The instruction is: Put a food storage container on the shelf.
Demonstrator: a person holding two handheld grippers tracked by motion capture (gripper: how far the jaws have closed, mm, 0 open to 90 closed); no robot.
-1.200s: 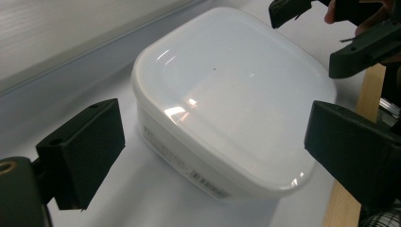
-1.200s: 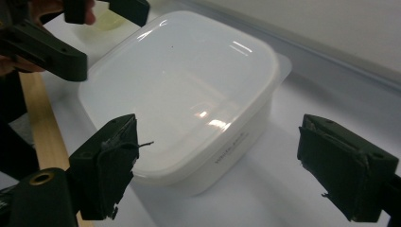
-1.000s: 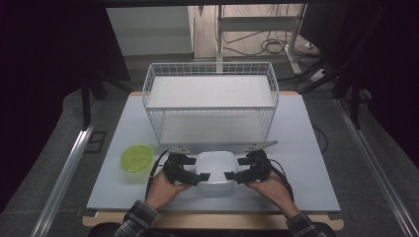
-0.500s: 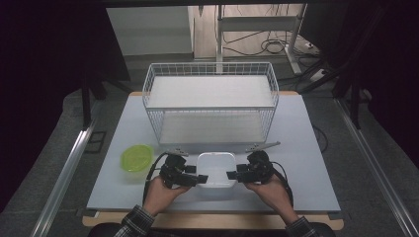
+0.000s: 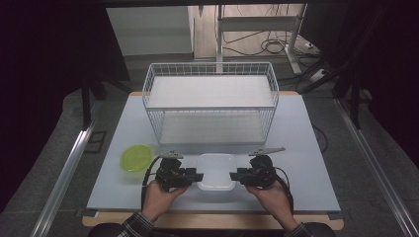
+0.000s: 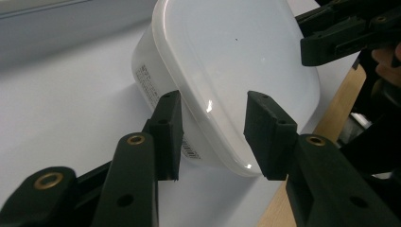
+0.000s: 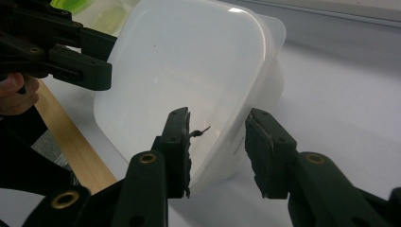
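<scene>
Both grippers, left gripper [image 5: 196,176] and right gripper [image 5: 234,175], have their jaws just closing half-shut over opposite rims of the white container [image 5: 216,170], no firm pinch visible yet, likely for a balanced two-handed lift.

A white wire basket [image 5: 210,106] and green lid [image 5: 136,157] sit on the table [image 5: 306,143].

The high view is dim, with dark surroundings around the lit table [image 5: 296,148]. Close-ups are sharp enough. Small glare spots sit on the white container [image 6: 227,56].
</scene>
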